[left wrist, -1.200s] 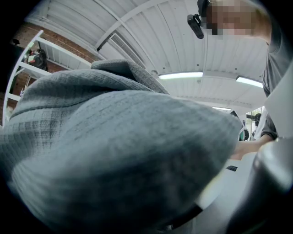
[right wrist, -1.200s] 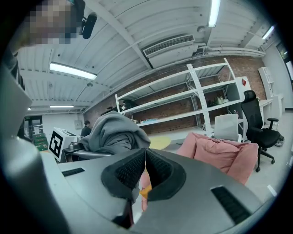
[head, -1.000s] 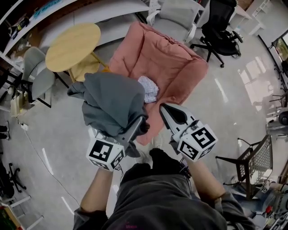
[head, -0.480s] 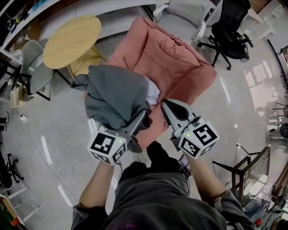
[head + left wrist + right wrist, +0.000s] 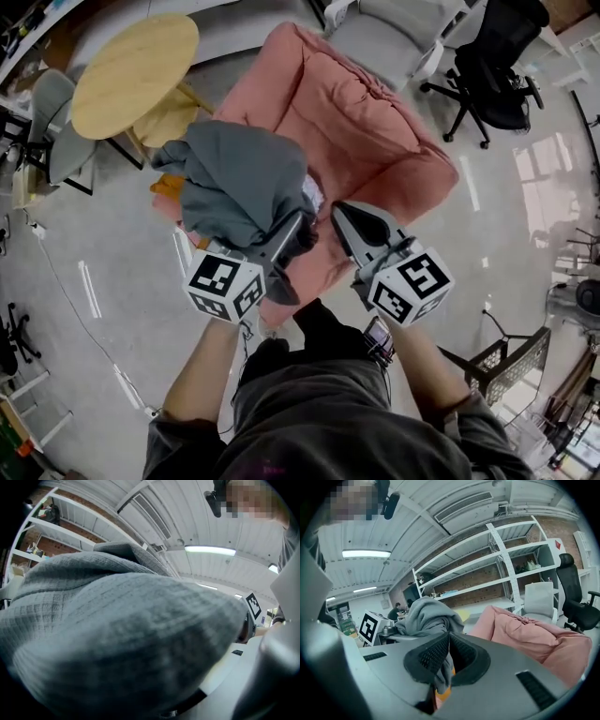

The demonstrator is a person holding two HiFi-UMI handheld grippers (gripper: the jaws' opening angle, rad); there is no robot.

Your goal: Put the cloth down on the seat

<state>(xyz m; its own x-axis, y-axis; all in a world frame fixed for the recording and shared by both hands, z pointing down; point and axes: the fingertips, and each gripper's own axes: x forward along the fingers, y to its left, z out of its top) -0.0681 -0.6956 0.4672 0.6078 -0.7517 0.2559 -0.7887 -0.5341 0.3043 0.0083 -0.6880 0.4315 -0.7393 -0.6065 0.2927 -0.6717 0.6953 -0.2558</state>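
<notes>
A bulky grey cloth (image 5: 234, 183) hangs bunched over my left gripper (image 5: 292, 230), which is shut on it above the front left corner of the pink cushioned seat (image 5: 366, 131). In the left gripper view the grey cloth (image 5: 117, 634) fills nearly the whole picture and hides the jaws. My right gripper (image 5: 345, 214) is just to the right, over the seat's front edge, shut with nothing in it. In the right gripper view its tips (image 5: 449, 637) meet, with the grey cloth (image 5: 429, 613) at left and the pink seat (image 5: 525, 630) at right beyond.
A small white patterned cloth (image 5: 314, 192) lies on the seat. A round wooden table (image 5: 131, 61) stands to the left, with a grey chair (image 5: 52, 131) beside it. A black office chair (image 5: 506, 66) is behind right, a wire basket (image 5: 511, 361) on the floor at right.
Both grippers have moved forward and a little down toward the pink seat, the left one carrying the grey cloth with it. The seat now lies closer under them.
</notes>
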